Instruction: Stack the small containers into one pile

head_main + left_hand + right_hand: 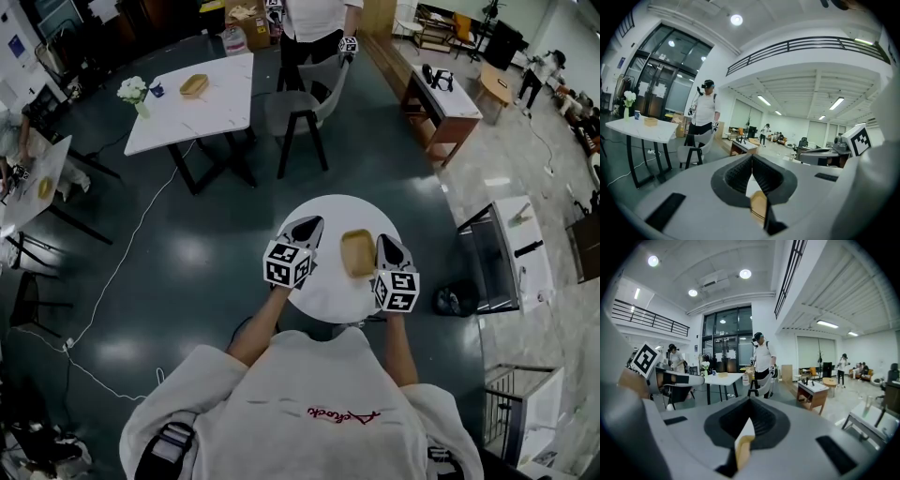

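On the small round white table sits a tan container, shallow and squarish; I cannot tell whether it is one piece or several nested. My left gripper lies just to its left and my right gripper just to its right, both pointing away from me and apart from it. In the left gripper view the gripper is shut with nothing held, and a corner of the container shows below the pads. My right gripper is shut too, with the container's edge under it.
A larger white table at the back left carries another tan container, a cup and flowers. A chair and a standing person are beyond my table. A cable crosses the dark floor; a wooden bench stands at right.
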Motion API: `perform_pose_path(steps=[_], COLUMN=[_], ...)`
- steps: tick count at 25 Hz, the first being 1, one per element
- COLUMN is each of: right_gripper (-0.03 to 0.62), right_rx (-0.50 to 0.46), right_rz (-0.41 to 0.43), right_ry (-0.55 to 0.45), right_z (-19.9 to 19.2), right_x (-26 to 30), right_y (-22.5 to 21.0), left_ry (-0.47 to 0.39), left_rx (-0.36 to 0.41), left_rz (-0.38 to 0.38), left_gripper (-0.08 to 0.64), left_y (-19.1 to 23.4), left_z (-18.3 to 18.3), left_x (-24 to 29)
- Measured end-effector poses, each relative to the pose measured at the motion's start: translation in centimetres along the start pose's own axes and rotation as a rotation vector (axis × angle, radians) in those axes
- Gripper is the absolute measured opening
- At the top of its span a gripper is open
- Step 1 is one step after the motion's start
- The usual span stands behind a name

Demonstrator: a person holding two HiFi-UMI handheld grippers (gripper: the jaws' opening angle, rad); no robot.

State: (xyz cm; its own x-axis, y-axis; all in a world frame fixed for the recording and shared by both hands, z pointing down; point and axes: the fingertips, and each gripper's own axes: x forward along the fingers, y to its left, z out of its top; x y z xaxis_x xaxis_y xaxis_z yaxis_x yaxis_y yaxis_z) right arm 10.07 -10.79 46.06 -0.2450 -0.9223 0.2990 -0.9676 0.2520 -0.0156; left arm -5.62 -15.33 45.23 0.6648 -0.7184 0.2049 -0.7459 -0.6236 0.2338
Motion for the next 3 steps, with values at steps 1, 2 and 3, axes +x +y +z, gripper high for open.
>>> perform_pose_path(steps=[1, 2, 3], right_gripper=[0.020, 0.020, 0.020], right_rx=[-0.001, -0.002, -0.003], right_rz=[0.000, 0.000, 0.000], right_ry=[0.001, 0.001, 0.001], right_z=[-0.03, -0.05, -0.06], right_x=[-0.10, -0.21, -0.33], right_y=[0.13, 0.28, 0.43], left_ry=[-0.001, -0.002, -0.003], left_rx=[0.001, 0.001, 0.002], left_rz=[-0.001, -0.001, -0.002], left_gripper=[0.014, 0.014, 0.013], left_y=[-0.01, -0.02, -0.03], left_z=[0.01, 0.02, 0.05], left_x=[-0.15, -0.32, -0.50])
